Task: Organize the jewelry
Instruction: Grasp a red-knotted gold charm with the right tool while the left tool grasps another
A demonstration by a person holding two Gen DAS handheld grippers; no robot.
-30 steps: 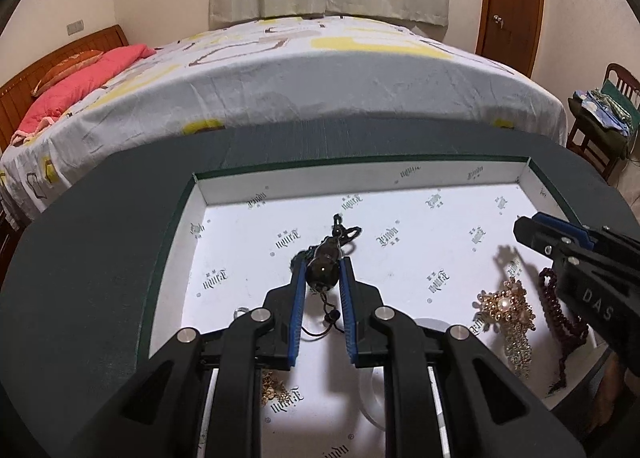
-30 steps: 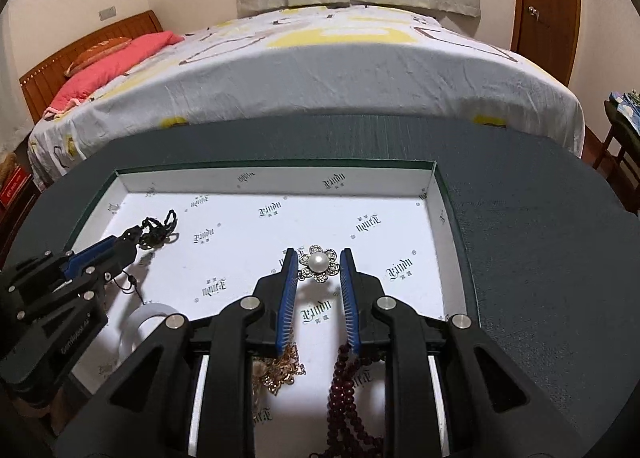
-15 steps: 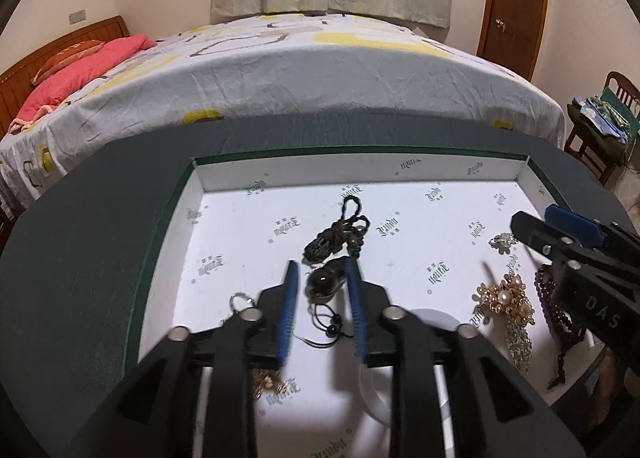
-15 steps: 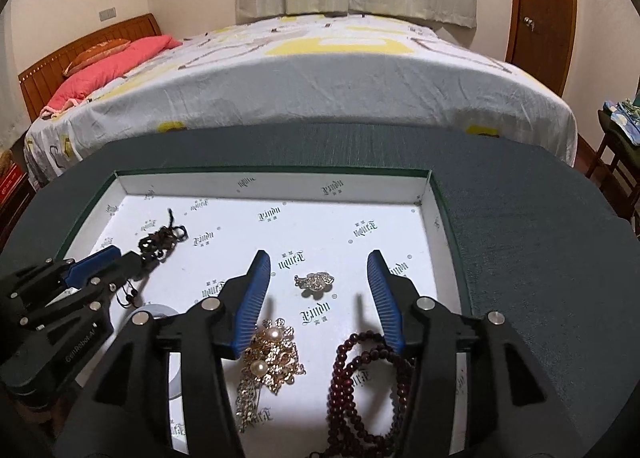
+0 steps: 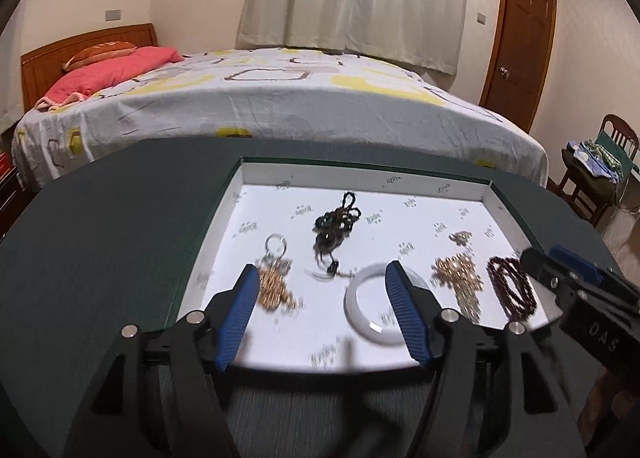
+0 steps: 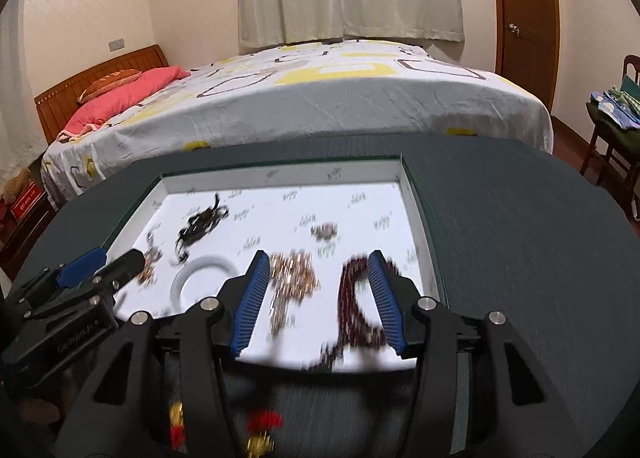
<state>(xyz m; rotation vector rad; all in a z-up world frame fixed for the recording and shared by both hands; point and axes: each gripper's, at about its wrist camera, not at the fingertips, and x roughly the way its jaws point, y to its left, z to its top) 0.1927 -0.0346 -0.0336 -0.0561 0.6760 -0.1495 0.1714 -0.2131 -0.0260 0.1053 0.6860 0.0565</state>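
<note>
A shallow white-lined tray [image 5: 360, 177] sits on the dark round table. In it lie a black cord necklace with a dark bead [image 5: 334, 225], a gold keyring charm [image 5: 274, 278], a white bangle [image 5: 370, 308], a gold pearl brooch [image 5: 458, 278], a dark red bead bracelet [image 5: 512, 290] and a small flower brooch [image 5: 460, 237]. My left gripper [image 5: 320, 286] is open and empty above the tray's near edge. My right gripper [image 6: 318, 270] is open and empty, over the gold brooch [image 6: 294, 274] and red beads [image 6: 354, 290].
A bed [image 5: 280, 97] stands beyond the table. A door [image 5: 516, 41] and a chair with clothes [image 5: 592, 169] are at the right. Small red and gold items [image 6: 260, 434] lie blurred on the table in front of the tray. The tray has dark green walls.
Both grippers opened and pulled back and up from the tray. The left let go of the black bead necklace; the right let go of the small flower brooch. Both pieces now lie in the tray.
</note>
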